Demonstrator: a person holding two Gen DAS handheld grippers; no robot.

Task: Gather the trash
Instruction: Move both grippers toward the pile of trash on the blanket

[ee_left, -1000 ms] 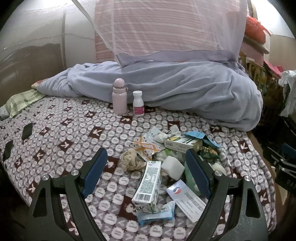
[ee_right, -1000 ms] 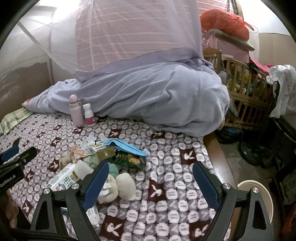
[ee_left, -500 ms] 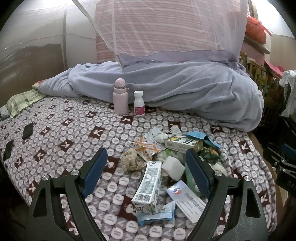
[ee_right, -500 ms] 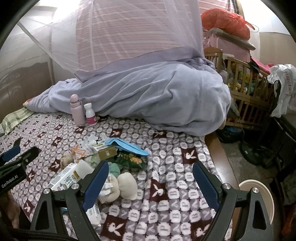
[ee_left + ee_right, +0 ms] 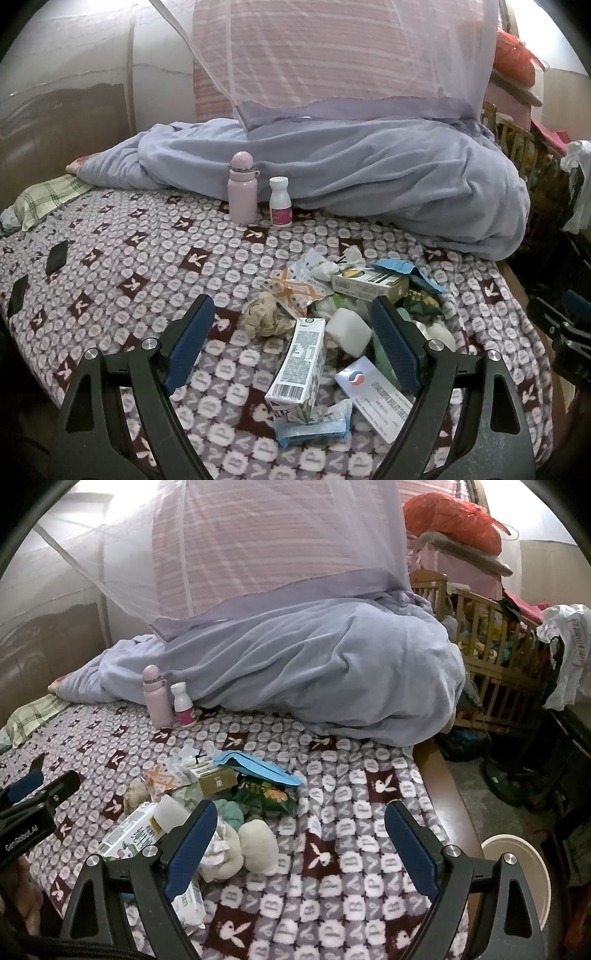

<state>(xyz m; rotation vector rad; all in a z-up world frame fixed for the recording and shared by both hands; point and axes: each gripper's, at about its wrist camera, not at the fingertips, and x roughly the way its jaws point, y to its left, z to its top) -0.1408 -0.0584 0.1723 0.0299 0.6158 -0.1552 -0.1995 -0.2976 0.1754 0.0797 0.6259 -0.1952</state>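
Both the left gripper (image 5: 291, 343) and right gripper (image 5: 301, 845) are hovering with jaws spread apart, gripping nothing, while the trash pile (image 5: 343, 295) is lying on the patterned bedspread (image 5: 140, 258), near the pink bottle (image 5: 242, 188)

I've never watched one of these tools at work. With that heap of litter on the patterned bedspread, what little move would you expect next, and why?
Probably the left gripper eases down onto the white printed drink carton. Its jaws are open and empty, and the carton lies between them, nearest on the heap. The right gripper is also open and empty, but over mostly bare patterned bedspread.
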